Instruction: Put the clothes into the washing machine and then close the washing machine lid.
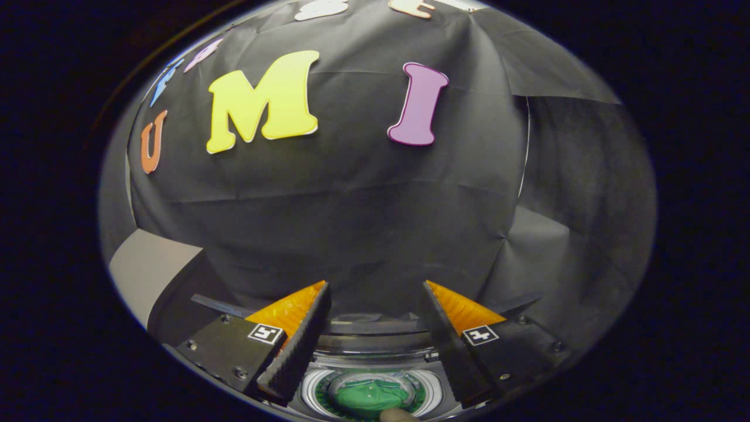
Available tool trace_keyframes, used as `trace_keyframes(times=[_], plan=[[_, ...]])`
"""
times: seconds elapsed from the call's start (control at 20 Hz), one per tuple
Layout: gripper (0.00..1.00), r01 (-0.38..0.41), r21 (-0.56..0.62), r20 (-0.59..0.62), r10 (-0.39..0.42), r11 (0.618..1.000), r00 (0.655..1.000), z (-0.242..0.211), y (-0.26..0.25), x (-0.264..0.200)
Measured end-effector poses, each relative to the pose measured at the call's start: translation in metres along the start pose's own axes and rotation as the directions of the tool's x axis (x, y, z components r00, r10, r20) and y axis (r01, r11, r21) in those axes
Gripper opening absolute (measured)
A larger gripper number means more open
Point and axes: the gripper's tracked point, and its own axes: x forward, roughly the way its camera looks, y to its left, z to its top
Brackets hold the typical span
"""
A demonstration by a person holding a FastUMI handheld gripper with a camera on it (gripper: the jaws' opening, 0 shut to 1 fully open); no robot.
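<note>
Gripper (375,293) fingers spread, gap empty; washing machine (369,395) drum mouth unblocked below; booth wall close ahead.

tool (375,293) fingers spread apart, nothing between them. washing machine (375,351) below, its drum opening (370,394) between the fingers, clothes (369,395) in it. booth wall beyond the fingers.

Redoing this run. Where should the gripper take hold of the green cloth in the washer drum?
Pinch the raised fold at the middle of the bunched green cloth, coming straight down: the round white drum walls it in on all sides. The open gripper hangs above it. Whether a clear lid covers it, I cannot tell.
</note>
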Motion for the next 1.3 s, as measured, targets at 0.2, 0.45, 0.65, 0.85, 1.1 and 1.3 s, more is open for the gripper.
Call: trace_keyframes(times=[0.2, 0.45, 0.65, 0.85, 1.1, 1.3], plan=[[0.97, 0.003, -0.002, 0.003, -0.003, 1.000, 1.000, 0.0008, -0.0009, 0.0054], [0.96, 0.007, -0.006, -0.003, -0.007, 1.000, 1.000, 0.0011, -0.0003, 0.0045], [0.97, 0.011, -0.009, -0.004, -0.011, 1.000, 1.000, 0.0007, -0.0004, 0.0046], [0.97, 0.006, -0.009, -0.015, -0.006, 1.000, 1.000, 0.0002, 0.0009, 0.0044], [0.96, 0.002, -0.019, -0.060, -0.004, 1.000, 0.998, -0.0016, -0.0003, 0.0076], [0.97, 0.006, -0.039, -0.134, -0.011, 0.999, 0.991, -0.0059, 0.0013, 0.0105]])
